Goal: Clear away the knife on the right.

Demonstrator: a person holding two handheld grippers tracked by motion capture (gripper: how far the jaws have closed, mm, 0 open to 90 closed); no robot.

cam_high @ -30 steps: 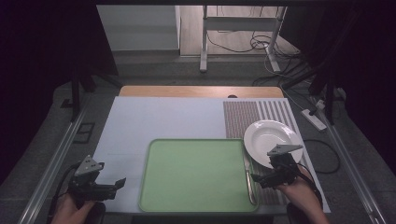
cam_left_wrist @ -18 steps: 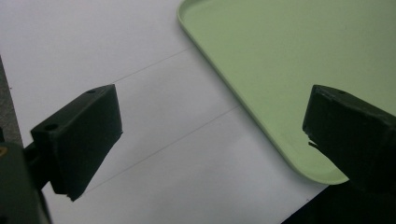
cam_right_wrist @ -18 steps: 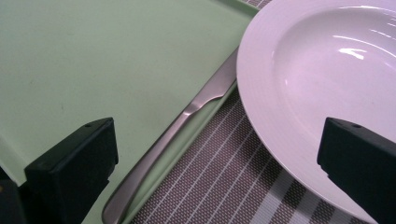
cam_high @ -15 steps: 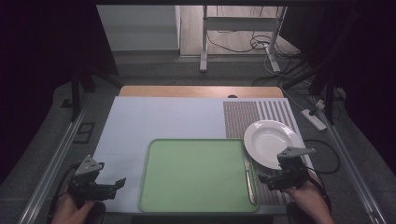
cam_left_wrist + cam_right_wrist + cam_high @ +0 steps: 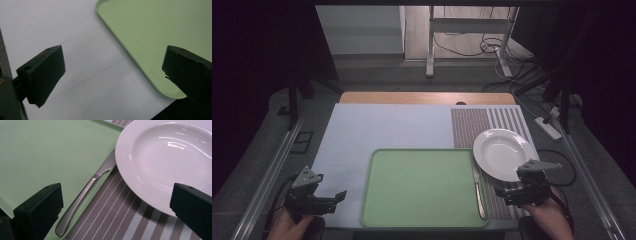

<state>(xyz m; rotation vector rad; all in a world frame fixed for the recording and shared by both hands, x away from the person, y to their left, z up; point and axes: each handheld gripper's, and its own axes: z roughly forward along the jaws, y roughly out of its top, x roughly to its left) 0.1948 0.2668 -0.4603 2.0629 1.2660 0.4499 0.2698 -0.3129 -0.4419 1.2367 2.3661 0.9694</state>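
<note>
Two grippers sit low at the near edge of the worktop [image 5: 387, 125], and neither has hold of anything. At the near left corner the left gripper [image 5: 334, 199] hovers over the pale mat just beside the green tray [image 5: 422, 185]; in the left gripper view its jaws stand wide apart with only bare mat and the tray's rounded corner [image 5: 150, 50] between them. The tray lies at the middle of the near edge and its flat bottom is bare, so nothing has been loaded onto it so far. Along the tray's right rim lies a knife [image 5: 478, 192], and the right gripper view shows the knife [image 5: 85, 192] resting on that rim with its handle toward the camera and its blade end running under the lip of the white plate [image 5: 170, 157]. The plate [image 5: 503, 153] sits on the striped placemat [image 5: 477, 125] toward the right edge, touching or just overlapping the tray's far right corner. At the near right corner the right gripper [image 5: 504, 192] is held with its jaws spread wide, the knife handle and the plate's near rim lying in the gap ahead of them. By my judgement the work is at its very start: a grasp of the knife or plate seems to be lining up, and every lift and placement is left to do.
</note>
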